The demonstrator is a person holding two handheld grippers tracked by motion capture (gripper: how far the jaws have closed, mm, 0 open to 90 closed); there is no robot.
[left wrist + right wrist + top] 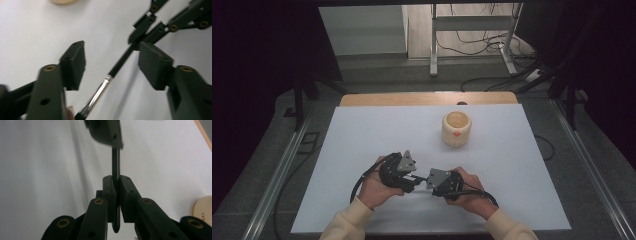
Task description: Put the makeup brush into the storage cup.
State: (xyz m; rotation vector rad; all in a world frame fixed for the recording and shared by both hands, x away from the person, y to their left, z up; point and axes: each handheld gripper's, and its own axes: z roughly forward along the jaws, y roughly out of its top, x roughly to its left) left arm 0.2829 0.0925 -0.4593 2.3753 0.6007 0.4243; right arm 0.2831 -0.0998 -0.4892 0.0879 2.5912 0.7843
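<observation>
The right tongs (pixel 117 186) are clamped on the thin black handle of a paintbrush (pixel 115 162). In the left gripper view the left tongs (pixel 111 58) stand apart around the brush (pixel 119 64), showing its shiny metal collar; the bristles are cut off. From above, a round cream cup (pixel 456 128) stands farther back on the white worktop (pixel 362 135).

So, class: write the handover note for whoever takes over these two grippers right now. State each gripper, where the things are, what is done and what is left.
Right gripper: shut on the black handle of the paintbrush.
Left gripper: open, jaws either side of the brush near its metal ferrule, not gripping.
Both are held close together above the white table, near its front edge.
The cream cup stands apart, farther back on the table.
Done: brush lifted and held by one gripper.
Left: probably close the left gripper on the brush, then carry it on, perhaps to the cup.
</observation>
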